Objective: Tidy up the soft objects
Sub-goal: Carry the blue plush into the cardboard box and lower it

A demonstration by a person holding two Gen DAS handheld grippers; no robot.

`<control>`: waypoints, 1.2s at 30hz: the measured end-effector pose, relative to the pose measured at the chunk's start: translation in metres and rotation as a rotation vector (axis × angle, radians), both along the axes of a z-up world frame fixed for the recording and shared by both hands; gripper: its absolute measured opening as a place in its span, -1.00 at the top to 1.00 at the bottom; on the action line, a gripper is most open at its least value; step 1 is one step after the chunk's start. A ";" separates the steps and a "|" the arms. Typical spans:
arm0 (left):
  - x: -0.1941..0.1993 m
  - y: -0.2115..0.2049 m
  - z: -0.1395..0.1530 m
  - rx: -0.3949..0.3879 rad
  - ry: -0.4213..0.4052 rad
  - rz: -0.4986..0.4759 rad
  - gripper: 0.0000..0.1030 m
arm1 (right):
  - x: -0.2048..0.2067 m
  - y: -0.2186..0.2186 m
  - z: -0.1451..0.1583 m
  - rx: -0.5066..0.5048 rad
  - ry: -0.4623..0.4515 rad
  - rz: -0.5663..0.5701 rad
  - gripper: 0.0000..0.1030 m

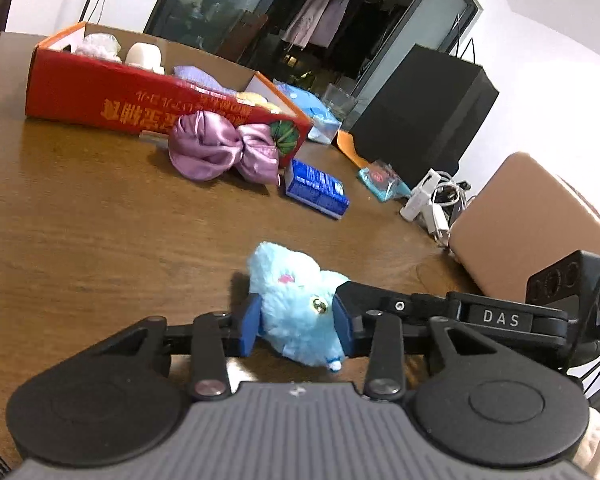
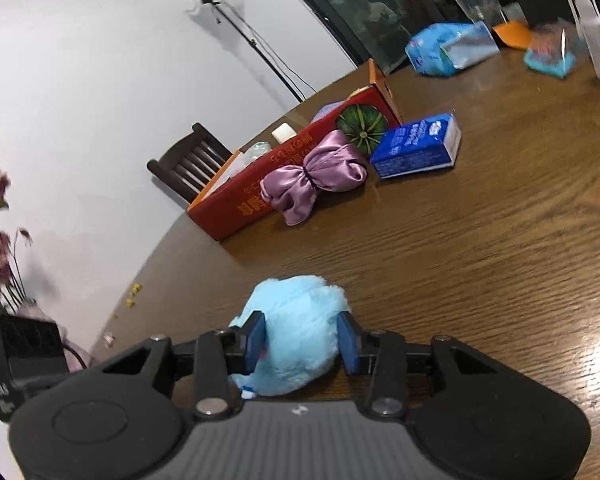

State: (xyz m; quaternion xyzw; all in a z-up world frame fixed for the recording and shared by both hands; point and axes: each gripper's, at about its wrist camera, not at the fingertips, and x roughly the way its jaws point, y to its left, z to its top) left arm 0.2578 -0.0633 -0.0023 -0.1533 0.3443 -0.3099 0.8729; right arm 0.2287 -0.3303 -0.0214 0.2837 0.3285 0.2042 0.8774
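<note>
resting plush toy (image 1: pixel 296 304) between hand-held gripper (image 1: pixel 298 322) pads

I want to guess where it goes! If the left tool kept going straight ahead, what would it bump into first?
The fluffy blue toy already sits squeezed in the left tool, so it would push that. Beyond lies bare table, then probably the blue tissue pack, though depth is hard to judge.

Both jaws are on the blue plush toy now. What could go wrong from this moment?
1. Both the left gripper and right gripper squeeze the same blue plush toy; pulling apart may strain it.
2. The purple bow leans against the red box; the carried toy may knock it.
</note>
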 end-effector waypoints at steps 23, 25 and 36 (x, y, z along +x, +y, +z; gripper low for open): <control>0.316 -0.006 0.035 0.061 0.105 0.030 0.26 | 0.338 0.047 0.065 -0.274 0.008 -0.008 0.40; 0.319 -0.011 0.028 0.103 0.121 0.030 0.30 | 0.348 0.060 0.058 -0.394 0.020 0.019 0.55; 0.281 0.005 0.071 0.125 -0.016 0.042 0.21 | 0.325 0.064 0.083 -0.510 -0.055 0.068 0.54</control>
